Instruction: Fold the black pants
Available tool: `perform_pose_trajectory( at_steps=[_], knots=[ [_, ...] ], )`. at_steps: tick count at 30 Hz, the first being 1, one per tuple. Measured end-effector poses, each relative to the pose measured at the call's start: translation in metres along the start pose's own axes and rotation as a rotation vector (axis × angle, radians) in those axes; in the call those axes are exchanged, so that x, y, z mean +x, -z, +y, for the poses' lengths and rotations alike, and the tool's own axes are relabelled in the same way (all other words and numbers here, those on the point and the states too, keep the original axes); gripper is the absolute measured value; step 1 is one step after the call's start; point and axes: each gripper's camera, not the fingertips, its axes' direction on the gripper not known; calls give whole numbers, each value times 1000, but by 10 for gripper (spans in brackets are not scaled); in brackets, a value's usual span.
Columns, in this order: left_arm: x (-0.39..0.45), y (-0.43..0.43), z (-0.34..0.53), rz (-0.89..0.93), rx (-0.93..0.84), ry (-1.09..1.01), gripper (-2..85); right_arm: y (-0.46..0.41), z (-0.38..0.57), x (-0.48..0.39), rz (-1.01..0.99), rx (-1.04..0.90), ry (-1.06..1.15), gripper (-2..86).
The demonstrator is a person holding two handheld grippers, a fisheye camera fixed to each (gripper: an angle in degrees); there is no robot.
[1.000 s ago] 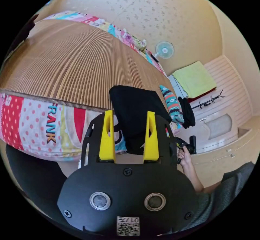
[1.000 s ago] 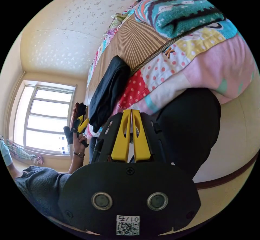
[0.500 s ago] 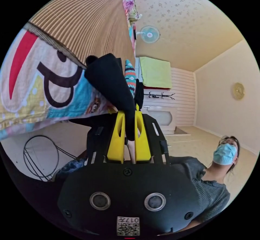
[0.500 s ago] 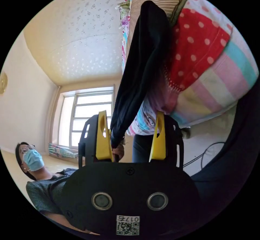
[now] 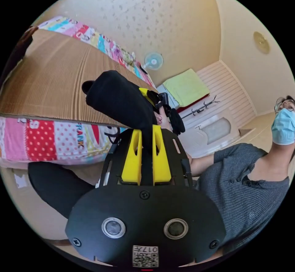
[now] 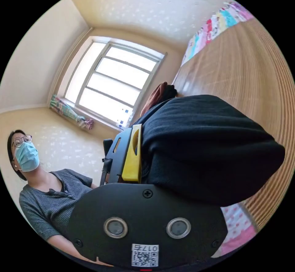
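The black pants [image 5: 118, 100] are a thick folded bundle held up over the edge of the bed. My left gripper [image 5: 146, 132] is shut on a fold of them, with black cloth squeezed between its yellow jaws. Behind the bundle in the left gripper view, my right gripper [image 5: 149, 96] grips the far side, with a hand [image 5: 160, 119] under it. In the right gripper view the black pants [image 6: 209, 143] bulge over my right gripper [image 6: 150, 130]. One of its yellow jaws presses the cloth's side and the other is buried under it.
The bed has a woven mat [image 5: 46, 75] on top and a colourful quilt [image 5: 46, 139] on its side. A person in a grey top [image 5: 242, 173] stands close. A fan [image 5: 153, 60], a green cloth [image 5: 184, 87] and a window [image 6: 113, 78] are farther off.
The right gripper, open around the hanging pants half a second ago, has closed on them. The bundle has come up level with the mat. Both cameras swung a lot.
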Motion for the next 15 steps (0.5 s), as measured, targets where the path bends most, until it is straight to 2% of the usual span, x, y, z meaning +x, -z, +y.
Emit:
perform_pose_trajectory(
  at_steps=[4,6,7,9,11,13,15],
  knots=[
    [0,121,-52,-131,295,-64,56,-130,-159,-68,-60,-163,272,51],
    [-16,169,-80,-179,399,-58,57,-189,-216,-78,-23,-242,277,73],
    [-34,196,-95,-229,449,-27,57,-225,-244,-76,85,-295,221,100],
    [-66,226,-107,-354,509,47,56,-268,-262,-55,246,-377,70,140],
    [-114,245,-106,-478,547,195,54,-294,-251,-29,320,-444,-43,144],
    [-183,252,-84,-602,523,474,54,-303,-208,-4,322,-476,-16,126],
    [-207,256,-55,-529,592,517,61,-298,-163,16,336,-516,15,116]
  ],
)
